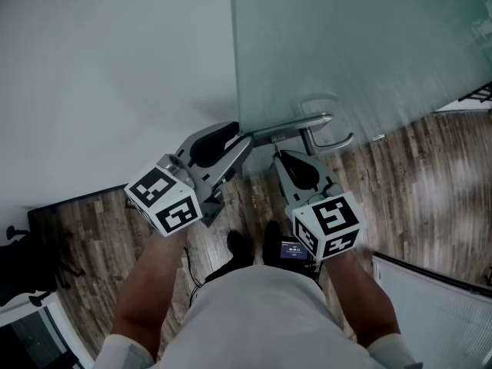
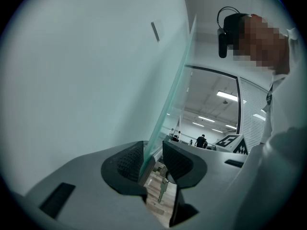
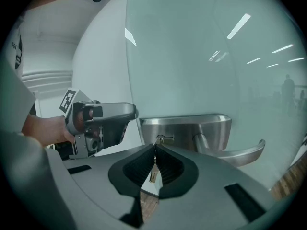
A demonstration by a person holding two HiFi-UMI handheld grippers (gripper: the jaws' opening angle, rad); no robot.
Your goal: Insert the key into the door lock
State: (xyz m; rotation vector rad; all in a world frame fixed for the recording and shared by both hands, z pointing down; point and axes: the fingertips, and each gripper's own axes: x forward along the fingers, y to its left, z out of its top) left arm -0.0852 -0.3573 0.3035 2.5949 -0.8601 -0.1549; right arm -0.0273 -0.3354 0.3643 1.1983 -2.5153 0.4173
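A frosted glass door (image 1: 361, 52) carries a steel lock plate (image 3: 187, 128) with a lever handle (image 3: 240, 152). My right gripper (image 3: 154, 164) is shut on a key (image 3: 155, 146) whose tip meets the keyhole (image 3: 165, 139) at the plate's left end. A second key (image 3: 152, 175) dangles below the pads. In the head view the right gripper (image 1: 280, 156) sits just under the lock plate (image 1: 296, 127). My left gripper (image 1: 244, 141) is at the door's free edge, and its jaws (image 2: 152, 159) straddle the glass edge (image 2: 168, 114), closed against it. The dangling key (image 2: 163, 188) shows beyond them.
A white wall (image 1: 115, 52) stands left of the door. Wood flooring (image 1: 430, 167) runs beneath. A white slatted panel (image 1: 438, 306) is at the lower right and a dark chair base (image 1: 15, 275) at the far left. People (image 2: 200, 140) stand far off in the office.
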